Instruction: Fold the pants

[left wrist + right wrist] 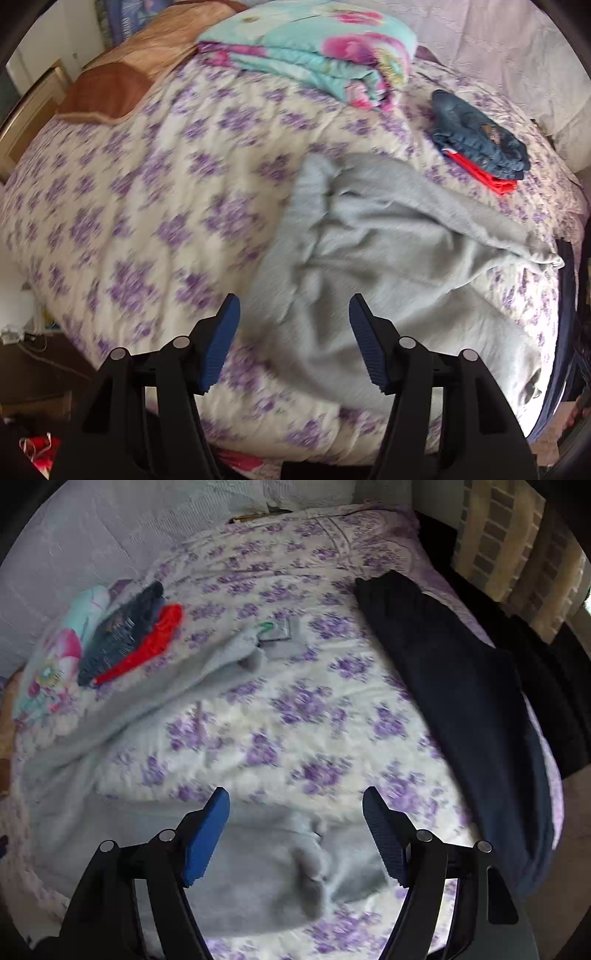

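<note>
Grey pants (369, 258) rumpled on purple-flowered bedspread (147, 206) (folded clothes nearby), both claws gaping, empty

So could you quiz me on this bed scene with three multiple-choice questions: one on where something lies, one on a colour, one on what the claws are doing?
1. Where does the red garment lie?
A. Under the folded blue garment
B. On the dark pants
C. Between a claw's pads

2. What colour are the crumpled pants spread below both claws?
A. Red
B. Light grey
C. Brown

3. How do the two claws stand?
A. Both clamped on cloth
B. One open, one shut
C. Both open, holding nothing

Answers: 1 A, the red garment peeks out beneath the blue garment. 2 B, the grey pants are pale grey. 3 C, the left claw and right claw show wide gaps with nothing between their pads.
</note>
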The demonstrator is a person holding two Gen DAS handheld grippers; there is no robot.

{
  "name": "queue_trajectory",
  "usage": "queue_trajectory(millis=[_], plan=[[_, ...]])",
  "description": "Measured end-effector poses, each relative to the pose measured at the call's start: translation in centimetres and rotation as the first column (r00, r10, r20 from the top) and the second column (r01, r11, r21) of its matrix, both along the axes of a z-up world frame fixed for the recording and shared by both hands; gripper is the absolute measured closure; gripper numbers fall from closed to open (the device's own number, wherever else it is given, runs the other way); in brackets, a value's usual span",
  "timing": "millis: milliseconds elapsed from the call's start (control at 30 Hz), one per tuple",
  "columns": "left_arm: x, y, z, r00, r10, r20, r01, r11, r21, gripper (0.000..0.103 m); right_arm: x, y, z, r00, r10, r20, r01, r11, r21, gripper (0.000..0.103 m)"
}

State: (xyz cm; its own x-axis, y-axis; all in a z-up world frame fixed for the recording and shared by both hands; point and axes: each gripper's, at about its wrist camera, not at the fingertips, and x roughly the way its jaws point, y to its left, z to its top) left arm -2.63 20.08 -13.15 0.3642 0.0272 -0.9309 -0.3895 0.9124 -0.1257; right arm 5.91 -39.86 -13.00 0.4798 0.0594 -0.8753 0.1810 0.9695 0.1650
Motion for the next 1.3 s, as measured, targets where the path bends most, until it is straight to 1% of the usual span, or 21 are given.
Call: queue_trajectory(millis=[100,167,233,267,300,367,433,467,567,633,733,800,833,867,900,933,967,1033,1133,1233,1300], plan=[[6.5,-1.1,-2.2,0.999,-0.047,0.014,0.048,0.994,-0.095,0.042,7.3,1.8,-0.9,0.996,0.01,0.084,-0.028,0.976,0.217,0.028],[10.4,-1.8,-4.5,0.999,-0.049,-0.01,0.047,0.988,-0.148,0.043,12.2,2.8,-3.3,0.999,-0.009,0.04,-0.003,0.954,0.3,0.028],[13.4,-2.0,-6.4,0.998,-0.054,-0.032,0.048,0.982,-0.183,0.043,15.7,4.4,-5.5,0.999,-0.019,-0.051,0.034,0.948,0.317,0.029],[14.4,-1.9,-7.1,0.998,-0.048,-0.048,0.039,0.984,-0.174,0.043,17.1,4.9,-6.5,0.996,-0.022,-0.081,0.047,0.948,0.315,0.032],[15.1,-1.9,-7.5,0.997,-0.041,-0.06,0.031,0.985,-0.171,0.043,18.0,5.3,-7.2,0.995,-0.02,-0.102,0.052,0.946,0.32,0.039],[16.4,-1.2,-7.5,0.998,-0.031,-0.054,0.021,0.983,-0.182,0.043,19.9,5.8,-8.5,0.988,-0.004,-0.153,0.061,0.927,0.371,0.089],[17.7,-0.3,-7.3,0.999,-0.01,-0.046,0.001,0.981,-0.193,0.046,22.2,6.1,-9.0,0.985,-0.01,-0.175,0.082,0.907,0.414,0.092],[18.5,0.2,-7.3,0.999,0.002,-0.046,-0.011,0.979,-0.204,0.047,23.2,6.4,-8.8,0.987,-0.008,-0.16,0.072,0.912,0.403,0.092],[21.2,2.2,-8.6,0.996,0.051,-0.075,-0.068,0.964,-0.255,0.05,27.6,7.4,-8.3,0.992,-0.017,-0.123,0.063,0.923,0.381,0.092],[22.9,3.0,-10.3,0.991,0.07,-0.115,-0.1,0.955,-0.278,0.05,30.6,8.1,-9.3,0.989,-0.015,-0.145,0.066,0.932,0.358,0.092],[24.6,2.7,-11.8,0.987,0.062,-0.151,-0.099,0.963,-0.249,0.047,33.5,9.2,-12.2,0.969,-0.003,-0.246,0.079,0.951,0.297,0.088],[24.9,2.1,-11.3,0.986,0.03,-0.163,-0.067,0.971,-0.228,0.044,34.0,9.7,-11.7,0.965,0.023,-0.261,0.051,0.96,0.274,0.085],[24.8,1.8,-10.9,0.987,0.006,-0.159,-0.042,0.974,-0.221,0.044,33.9,9.8,-10.5,0.968,0.052,-0.245,0.02,0.959,0.284,0.076],[24.3,1.6,-10.4,0.989,-0.019,-0.147,-0.014,0.975,-0.221,0.044,33.3,9.5,-8.7,0.976,0.075,-0.204,-0.012,0.955,0.296,0.065],[23.6,1.5,-9.8,0.991,-0.04,-0.131,0.009,0.974,-0.226,0.044,32.3,9.0,-6.7,0.985,0.084,-0.149,-0.038,0.956,0.291,0.058],[22.7,1.6,-9.1,0.992,-0.053,-0.113,0.026,0.972,-0.232,0.044,31.0,8.2,-4.8,0.992,0.084,-0.095,-0.057,0.964,0.261,0.043],[21.6,1.7,-8.4,0.994,-0.061,-0.094,0.036,0.969,-0.244,0.044,29.4,7.3,-3.3,0.996,0.074,-0.057,-0.06,0.974,0.217,0.034],[19.4,2.1,-7.3,0.996,-0.049,-0.073,0.031,0.971,-0.239,0.043,26.6,4.9,-2.1,0.999,0.035,-0.032,-0.031,0.99,0.14,0.033],[16.7,3.4,-6.3,0.998,0.005,-0.062,-0.019,0.974,-0.224,0.043,23.8,1.1,-4.1,0.994,-0.063,-0.094,0.071,0.994,0.08,0.033],[15.2,4.9,-5.7,0.996,0.067,-0.055,-0.078,0.969,-0.236,0.043,22.3,-1.4,-7.9,0.984,-0.1,-0.146,0.125,0.976,0.179,0.046],[14.6,5.5,-5.5,0.995,0.086,-0.056,-0.097,0.965,-0.246,0.043,22.5,-1.5,-9.8,0.982,-0.118,-0.147,0.15,0.962,0.228,0.046]])
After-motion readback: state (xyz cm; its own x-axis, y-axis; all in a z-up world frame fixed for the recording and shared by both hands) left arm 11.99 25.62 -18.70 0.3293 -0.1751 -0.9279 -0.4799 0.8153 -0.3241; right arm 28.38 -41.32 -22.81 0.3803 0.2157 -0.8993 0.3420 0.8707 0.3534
